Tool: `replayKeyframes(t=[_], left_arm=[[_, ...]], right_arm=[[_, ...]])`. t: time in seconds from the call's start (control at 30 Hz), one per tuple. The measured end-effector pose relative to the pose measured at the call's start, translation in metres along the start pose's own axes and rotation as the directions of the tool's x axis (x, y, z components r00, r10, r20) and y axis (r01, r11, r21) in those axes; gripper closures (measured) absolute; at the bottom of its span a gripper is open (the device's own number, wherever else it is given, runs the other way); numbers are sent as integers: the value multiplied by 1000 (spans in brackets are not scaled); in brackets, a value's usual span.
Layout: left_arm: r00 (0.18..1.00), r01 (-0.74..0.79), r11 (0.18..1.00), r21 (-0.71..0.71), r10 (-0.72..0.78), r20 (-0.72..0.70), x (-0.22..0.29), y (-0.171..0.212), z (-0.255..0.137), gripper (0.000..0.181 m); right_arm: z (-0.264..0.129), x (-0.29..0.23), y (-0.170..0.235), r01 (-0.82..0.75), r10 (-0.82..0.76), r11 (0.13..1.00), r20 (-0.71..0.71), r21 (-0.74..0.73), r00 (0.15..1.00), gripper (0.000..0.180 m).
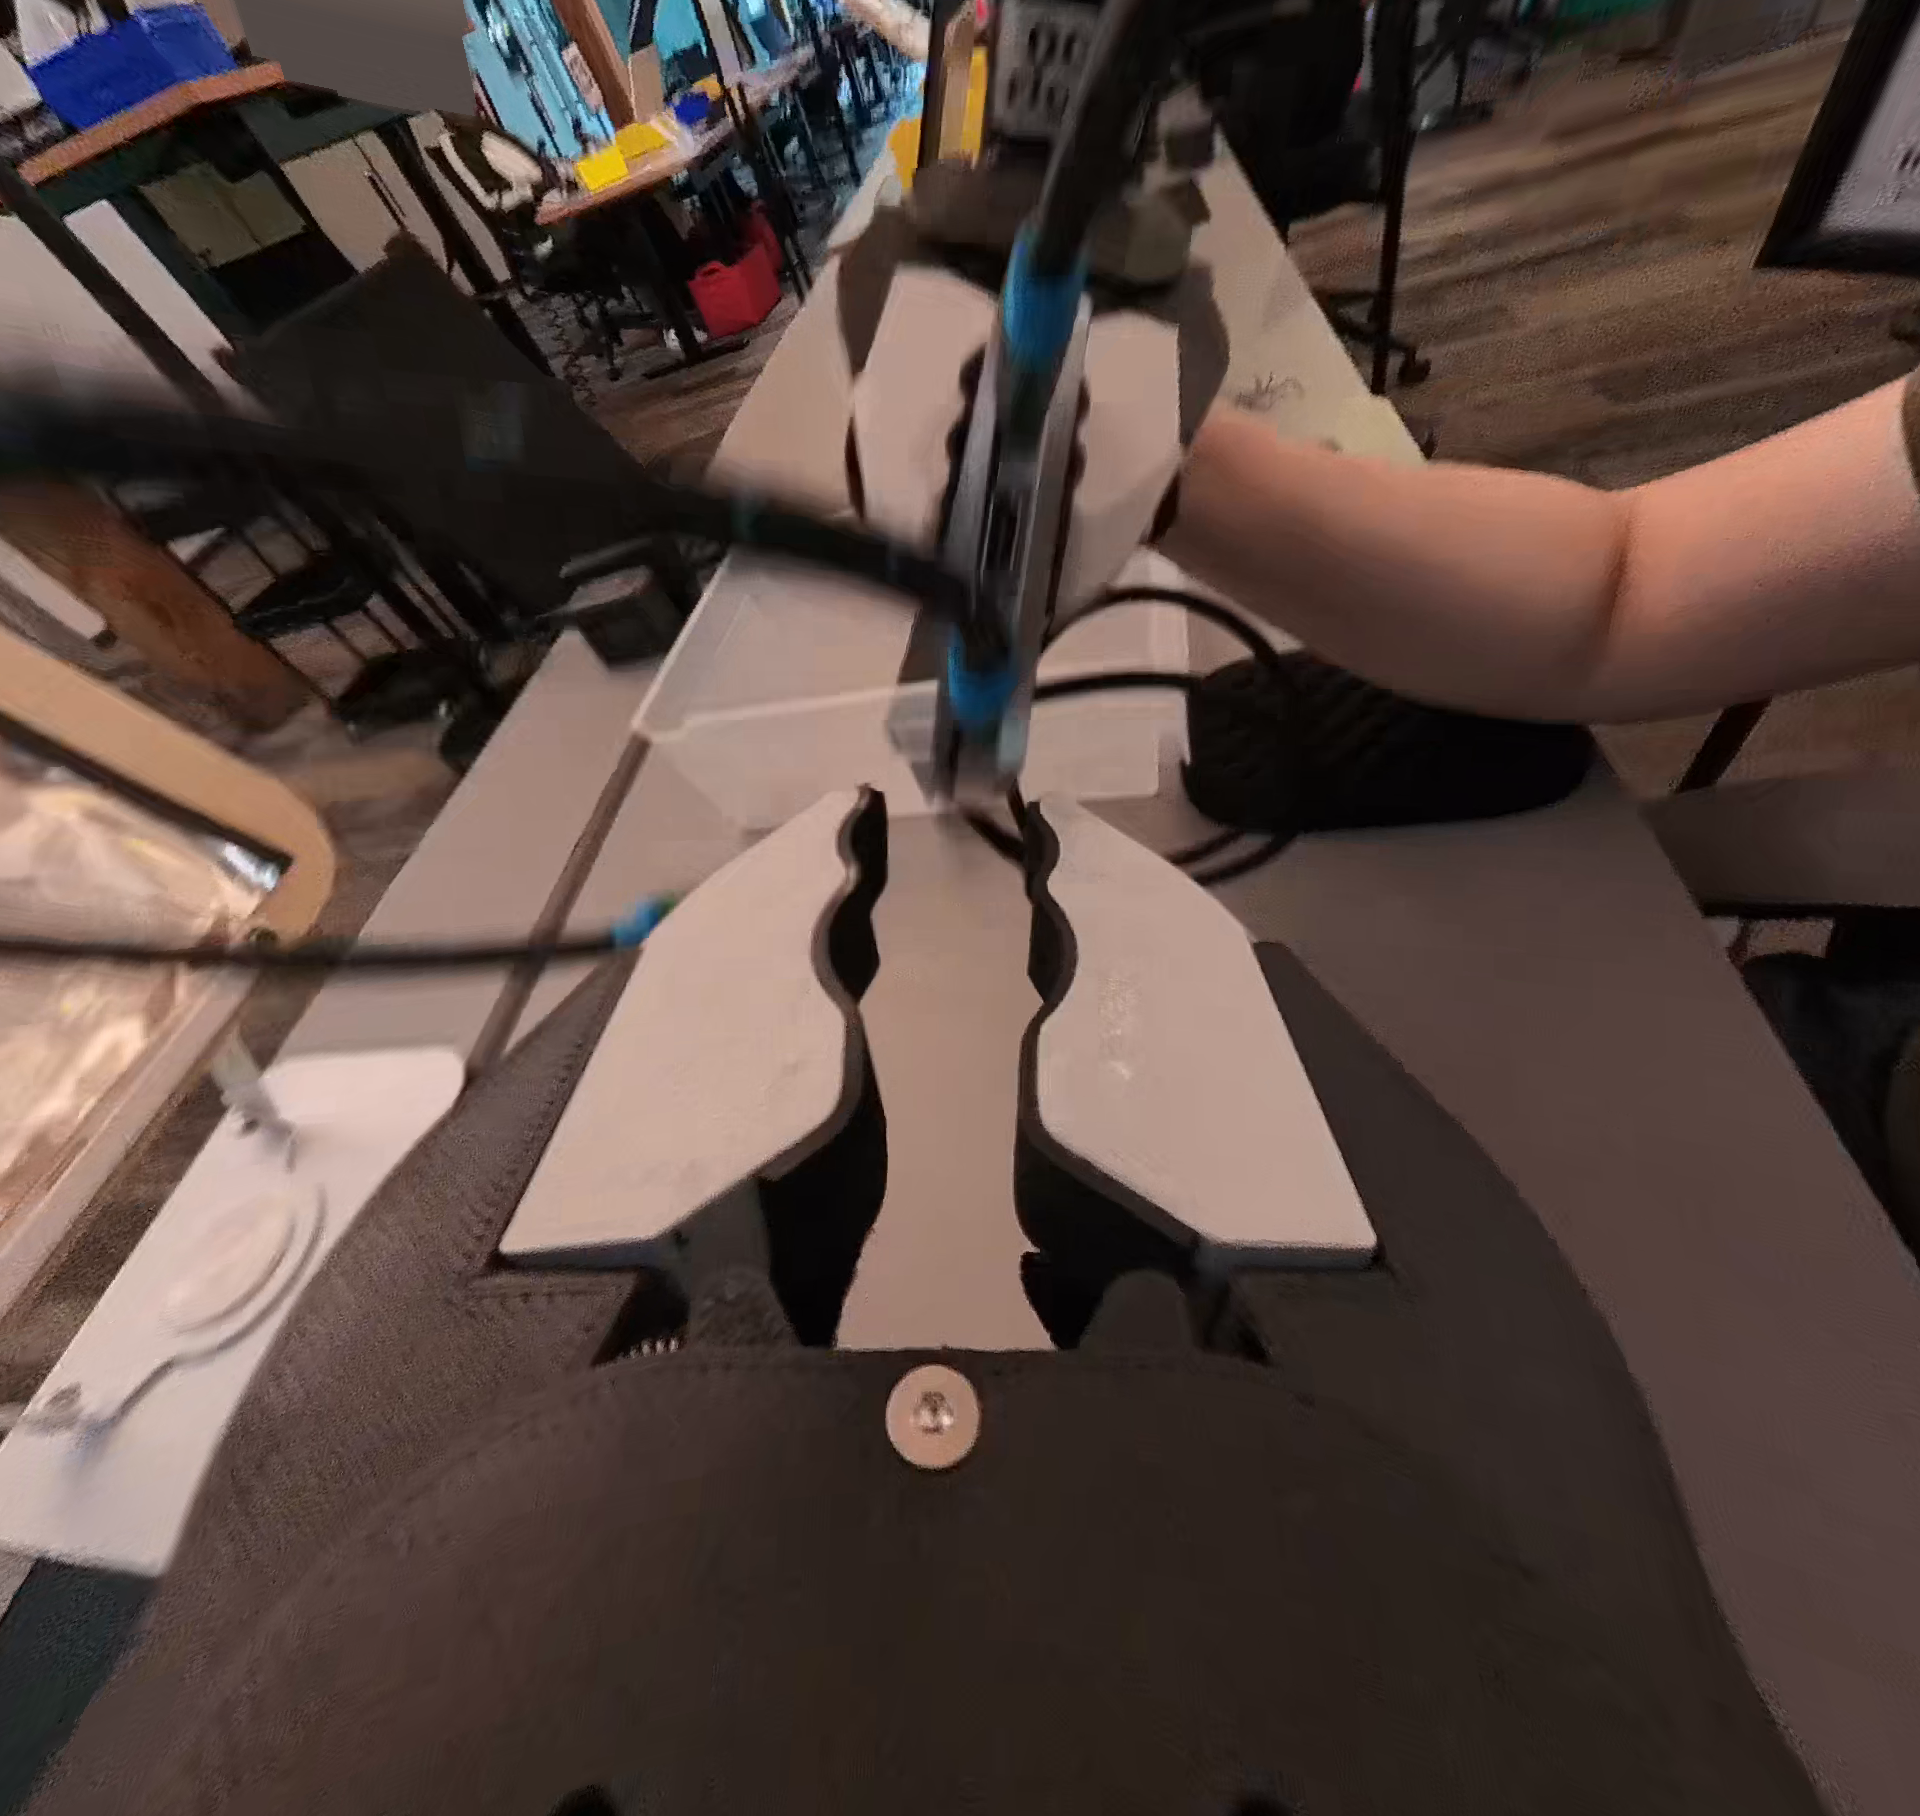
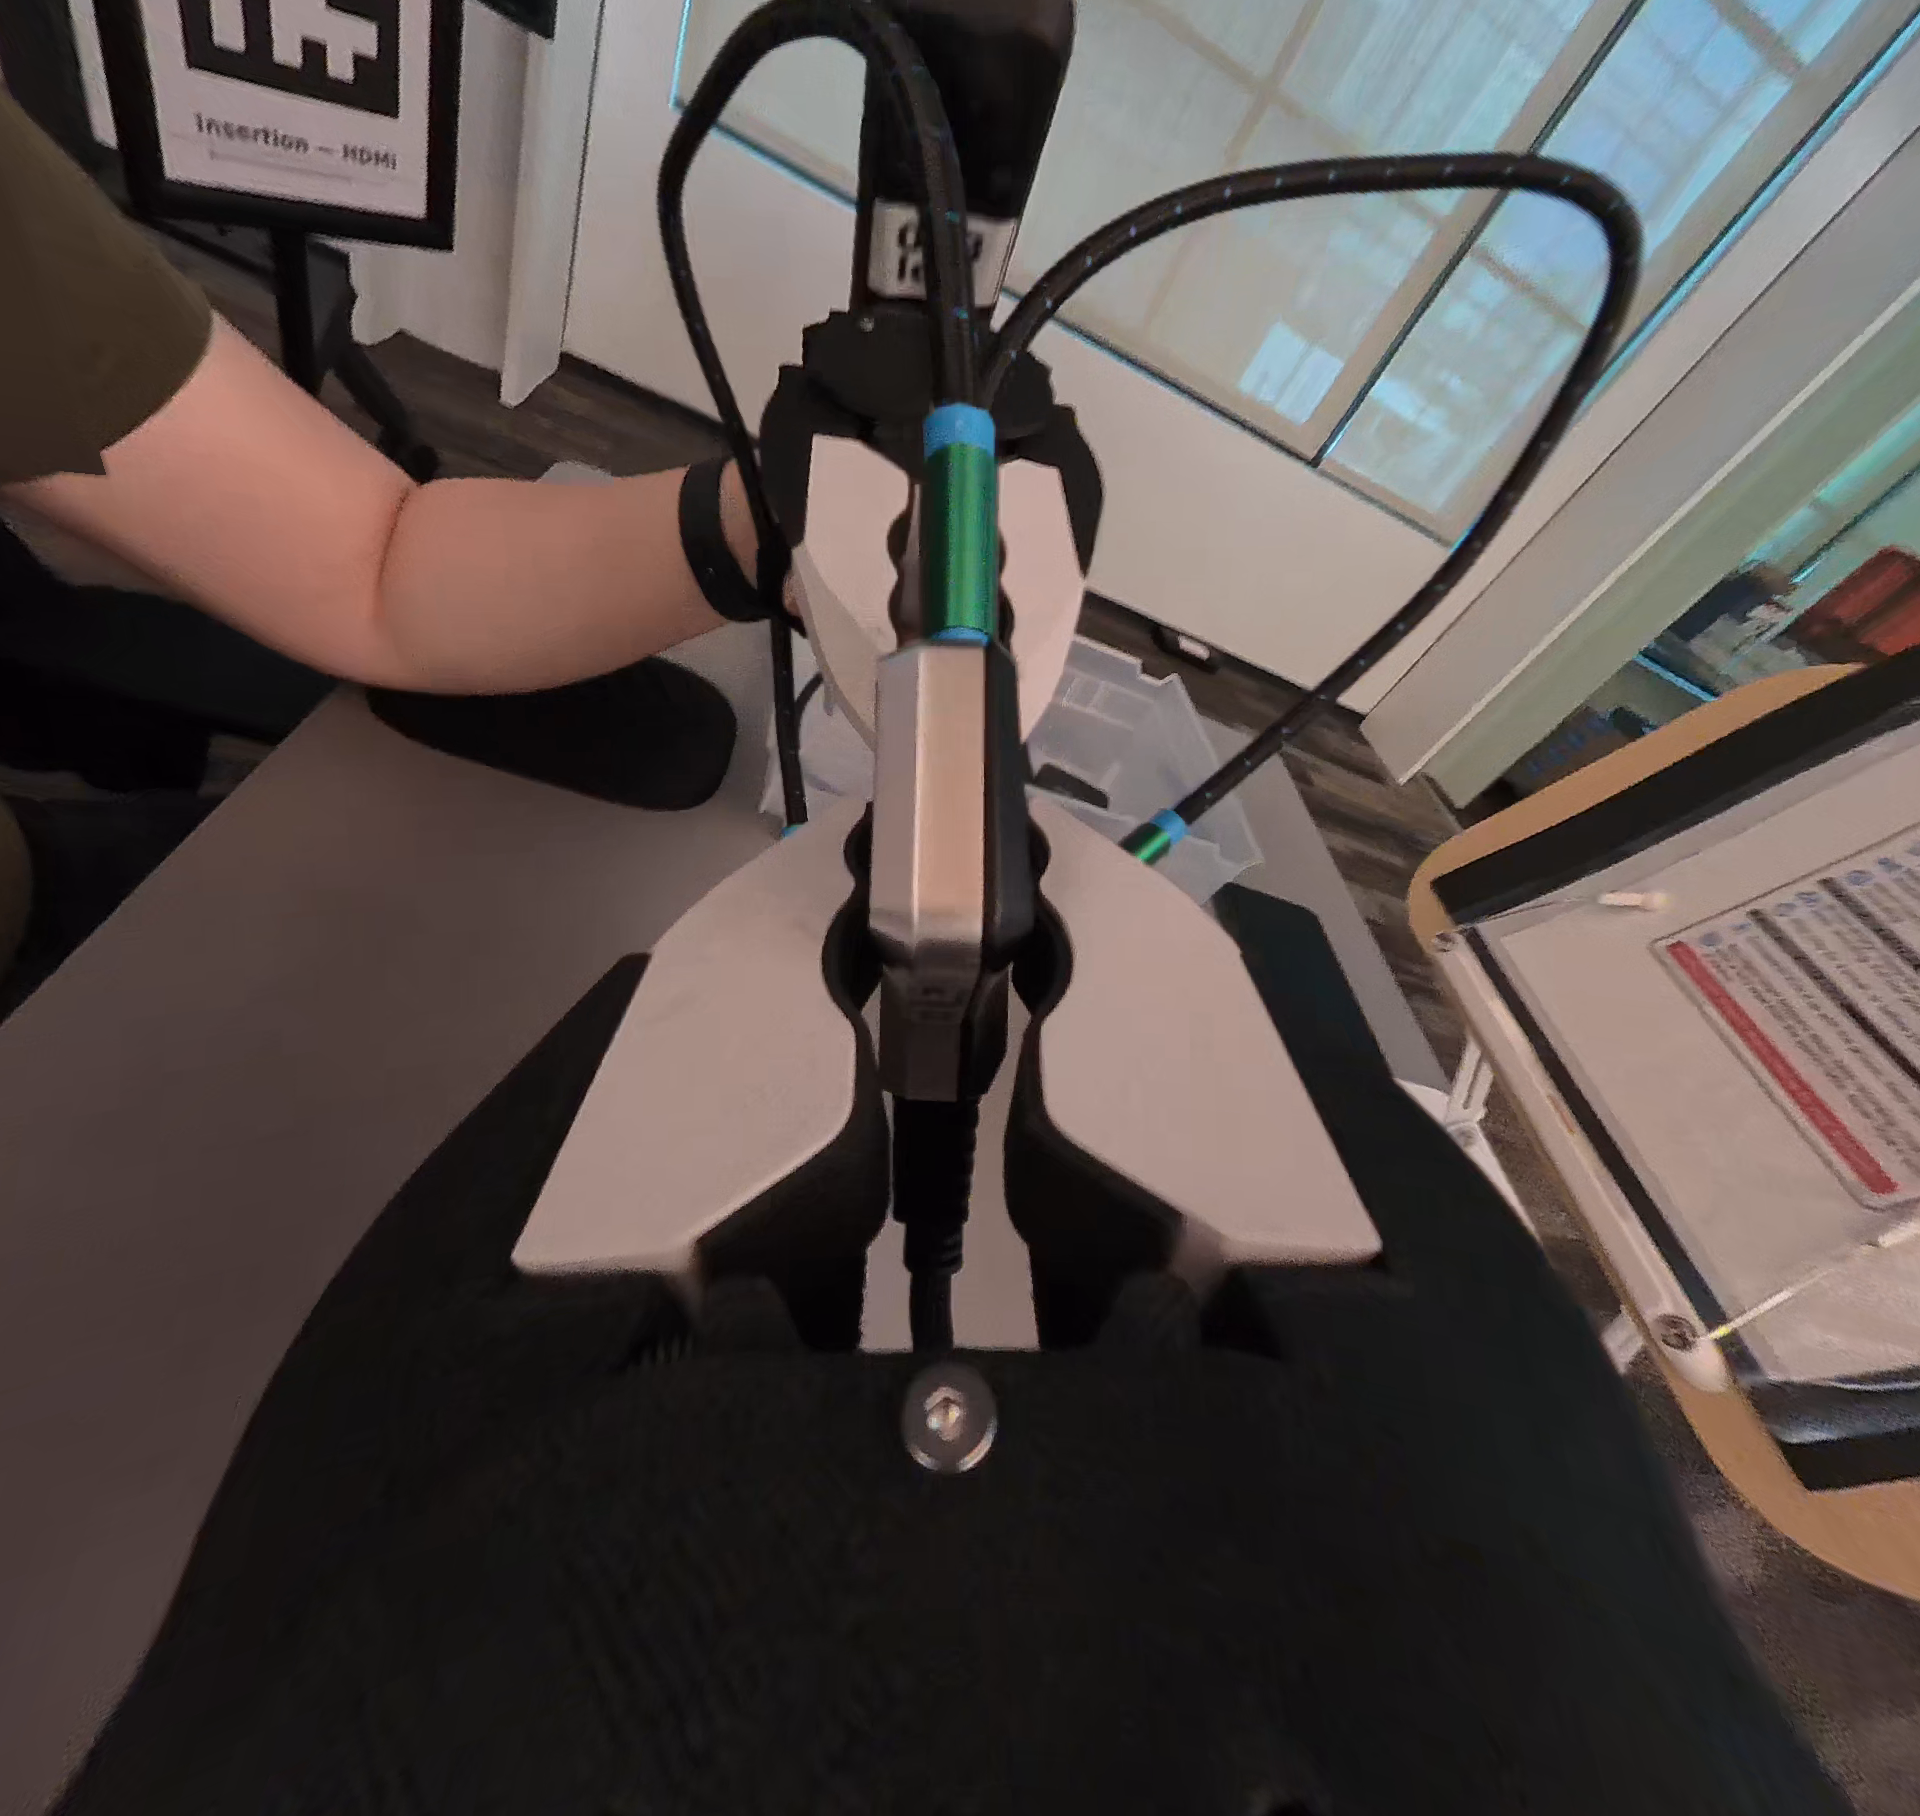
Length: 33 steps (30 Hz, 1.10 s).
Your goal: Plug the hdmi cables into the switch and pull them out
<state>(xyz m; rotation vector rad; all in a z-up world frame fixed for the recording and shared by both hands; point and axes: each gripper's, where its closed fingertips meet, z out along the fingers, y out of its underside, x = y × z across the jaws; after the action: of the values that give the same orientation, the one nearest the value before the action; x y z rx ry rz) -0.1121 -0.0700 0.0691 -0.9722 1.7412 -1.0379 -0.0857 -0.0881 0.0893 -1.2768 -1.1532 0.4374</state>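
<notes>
Both grippers face each other over the grey table (image 2: 364, 935). Right gripper (image 2: 940, 919) is closed tight on the silver switch (image 2: 925, 810), held up off the table at twelve o'clock from its camera. Left gripper (image 1: 951, 841) stands part open with nothing between its fingers (image 1: 748, 1018), tips just short of the switch's near end. One green-sleeved plug (image 2: 958, 535) sits in the switch; black cables (image 2: 1351, 177) loop upward. Another cable end (image 2: 1158, 836) hangs at two o'clock.
</notes>
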Motion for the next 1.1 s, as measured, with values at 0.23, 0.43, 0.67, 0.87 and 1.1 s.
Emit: replayKeyframes(t=[0.23, 0.43, 0.67, 0.87, 1.1], left_arm=[[946, 138, 990, 40, -144, 291, -68, 13, -57, 159], [934, 204, 959, 195, -251, 253, -74, -1, -75, 167], [958, 133, 990, 50, -141, 250, -62, 12, -46, 167], [971, 129, 992, -9, -125, 206, -55, 25, -24, 166], [977, 122, 991, -59, -109, 181, -49, 34, -12, 166]], right_arm=[[-62, 43, -39, 88, -38, 984, -305, 152, 952, 158], [-169, 102, -48, 339, -180, 941, -807, 26, 562, 157], [-225, 147, 25, 233, -342, 934, -862, -269, 375, 158], [-246, 170, 80, 148, -363, 932, -869, -332, 336, 159], [-242, 161, 124, 63, -310, 943, -789, -327, 530, 157]])
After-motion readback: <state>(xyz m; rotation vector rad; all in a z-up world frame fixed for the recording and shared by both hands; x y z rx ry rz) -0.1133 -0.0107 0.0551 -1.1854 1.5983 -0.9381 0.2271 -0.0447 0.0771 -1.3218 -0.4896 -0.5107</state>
